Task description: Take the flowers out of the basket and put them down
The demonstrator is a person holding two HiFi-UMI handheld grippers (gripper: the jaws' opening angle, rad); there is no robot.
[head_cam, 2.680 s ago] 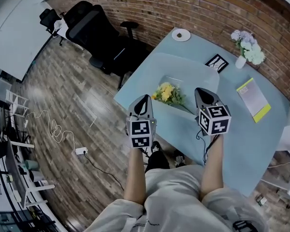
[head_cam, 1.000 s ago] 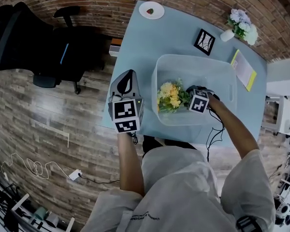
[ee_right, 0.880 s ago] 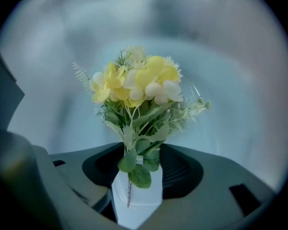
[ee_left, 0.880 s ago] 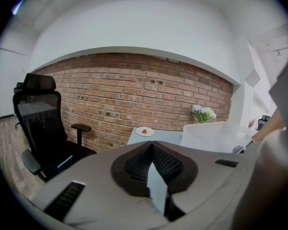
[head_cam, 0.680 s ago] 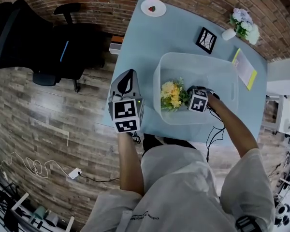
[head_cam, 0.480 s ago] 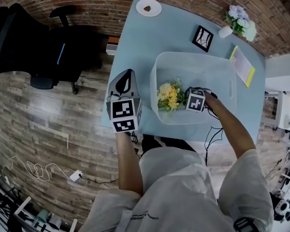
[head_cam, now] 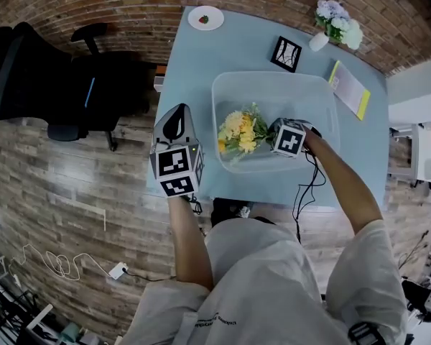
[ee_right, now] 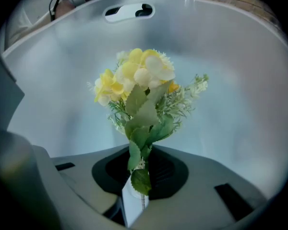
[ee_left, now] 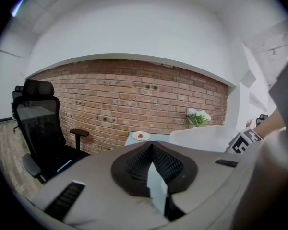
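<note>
A bunch of yellow flowers (head_cam: pixel 238 129) with green leaves lies in the left part of a clear plastic basket (head_cam: pixel 273 77) on the pale blue table (head_cam: pixel 194 77). My right gripper (head_cam: pixel 267 136) reaches into the basket from the right. Its jaws are closing, with the flowers' stem between them. In the right gripper view the flowers (ee_right: pixel 137 75) stand up from the right gripper (ee_right: pixel 140 169), whose pads press on the stem, with the basket wall (ee_right: pixel 230 80) behind. My left gripper (head_cam: pixel 174 121) hangs shut and empty off the table's left edge; the left gripper (ee_left: pixel 151 147) faces the brick wall.
On the table beyond the basket are a small plate (head_cam: pixel 205 18), a black picture frame (head_cam: pixel 286 53), a white vase of pale flowers (head_cam: pixel 335 20) and a yellow booklet (head_cam: pixel 349 88). A black office chair (head_cam: pixel 43 77) stands on the wooden floor at left.
The right gripper's jaws have come together on the flowers' stem inside the basket. The view has shifted a little. The left gripper has kept its place by the table's edge.
</note>
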